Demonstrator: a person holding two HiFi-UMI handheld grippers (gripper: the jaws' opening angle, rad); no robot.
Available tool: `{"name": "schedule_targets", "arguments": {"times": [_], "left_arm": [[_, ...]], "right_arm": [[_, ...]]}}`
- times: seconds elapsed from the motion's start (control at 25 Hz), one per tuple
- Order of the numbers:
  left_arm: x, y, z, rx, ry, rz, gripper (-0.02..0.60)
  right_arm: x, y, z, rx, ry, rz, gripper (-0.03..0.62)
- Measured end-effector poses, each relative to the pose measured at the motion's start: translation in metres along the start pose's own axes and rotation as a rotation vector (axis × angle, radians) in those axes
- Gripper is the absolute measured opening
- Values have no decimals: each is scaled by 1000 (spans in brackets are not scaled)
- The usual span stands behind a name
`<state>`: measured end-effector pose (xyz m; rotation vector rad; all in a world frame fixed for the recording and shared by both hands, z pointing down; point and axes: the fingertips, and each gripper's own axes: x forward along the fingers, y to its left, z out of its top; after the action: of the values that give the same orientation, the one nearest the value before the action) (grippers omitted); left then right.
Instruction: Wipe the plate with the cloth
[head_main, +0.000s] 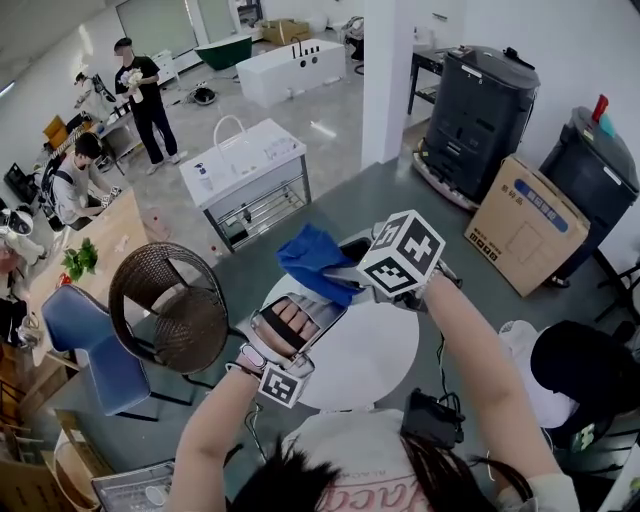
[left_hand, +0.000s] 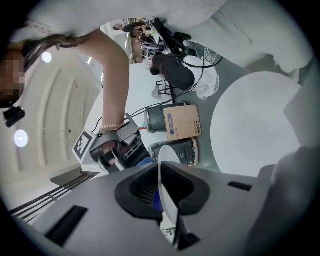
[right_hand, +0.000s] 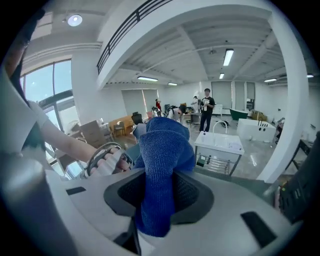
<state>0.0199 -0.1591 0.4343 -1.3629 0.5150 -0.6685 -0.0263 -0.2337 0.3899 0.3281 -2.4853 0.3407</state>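
Observation:
My left gripper (left_hand: 167, 200) is shut on the rim of a thin white plate (left_hand: 169, 207), which shows edge-on between its jaws. In the head view this gripper (head_main: 318, 305) is held over the round white table (head_main: 385, 355), and the plate is hard to make out there. A blue cloth (right_hand: 162, 150) stands up out of my right gripper (right_hand: 157, 200), which is shut on it. From above, the right gripper (head_main: 345, 272) holds the cloth (head_main: 310, 258) just beyond the left gripper's jaws. Whether cloth and plate touch is hidden.
A dark wicker chair (head_main: 170, 310) and a blue chair (head_main: 85, 345) stand left of the table. A cardboard box (head_main: 525, 225) and black bins (head_main: 480, 115) are at the right. A white sink counter (head_main: 245, 165) stands beyond. People (head_main: 145, 95) are at the far left.

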Motion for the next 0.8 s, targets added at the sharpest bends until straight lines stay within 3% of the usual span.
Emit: {"name": "schedule_targets", "arguments": {"times": [0.2,0.44,0.8], "left_arm": [[-5,-15,-1,-28,11,-28,25],[-6,-10,-4,-37,18,-27,25],[-1,1,-15,-106,65,-17,25]], "right_arm": [[2,-14,-17,58,31,19,133],[-21,-40,-41,147,4,-31,133],[-62,-83,-108,279,-13,-207,133]]}}
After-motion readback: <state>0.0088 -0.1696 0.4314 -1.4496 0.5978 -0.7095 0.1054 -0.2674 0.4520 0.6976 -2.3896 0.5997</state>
